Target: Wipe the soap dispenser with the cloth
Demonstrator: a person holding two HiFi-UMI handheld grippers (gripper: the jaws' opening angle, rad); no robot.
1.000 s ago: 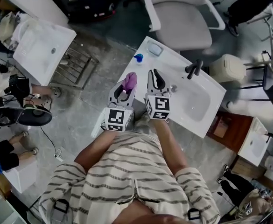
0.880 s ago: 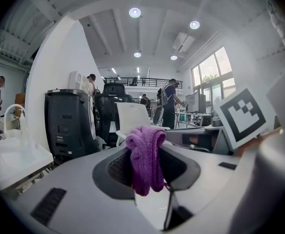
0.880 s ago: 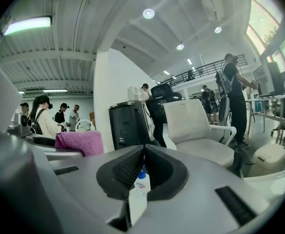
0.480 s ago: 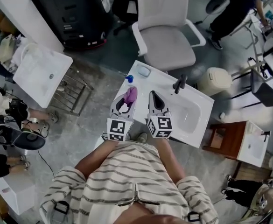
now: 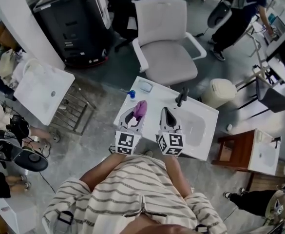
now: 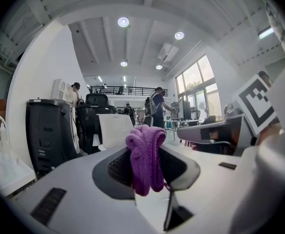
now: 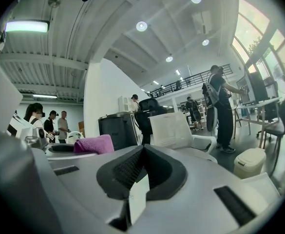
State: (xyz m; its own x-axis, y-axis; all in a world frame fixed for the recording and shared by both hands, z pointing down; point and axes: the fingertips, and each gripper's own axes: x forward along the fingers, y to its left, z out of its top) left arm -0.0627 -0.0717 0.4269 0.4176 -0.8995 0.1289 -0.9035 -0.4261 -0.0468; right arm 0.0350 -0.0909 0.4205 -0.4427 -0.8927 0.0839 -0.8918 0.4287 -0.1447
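Note:
My left gripper (image 5: 134,114) is shut on a purple cloth (image 5: 141,108), which bulges out past the jaw tips. In the left gripper view the cloth (image 6: 145,159) hangs folded between the dark pads. My right gripper (image 5: 165,113) sits beside it, shut with nothing between its jaws (image 7: 142,152). Both are held level above the near left part of a white sink unit (image 5: 206,116). A small blue-topped item (image 5: 131,93) stands at the sink's far left corner. I cannot tell if it is the soap dispenser.
A black faucet (image 5: 182,96) stands at the sink's back edge, with a pale dish (image 5: 145,87) to its left. Behind the sink is a grey office chair (image 5: 167,52), and a white bin (image 5: 218,92) at its right. People stand at the back right.
Both grippers have risen and drawn back from the sink top toward me. The cloth stays in the left gripper. The sink looks smaller and farther below.

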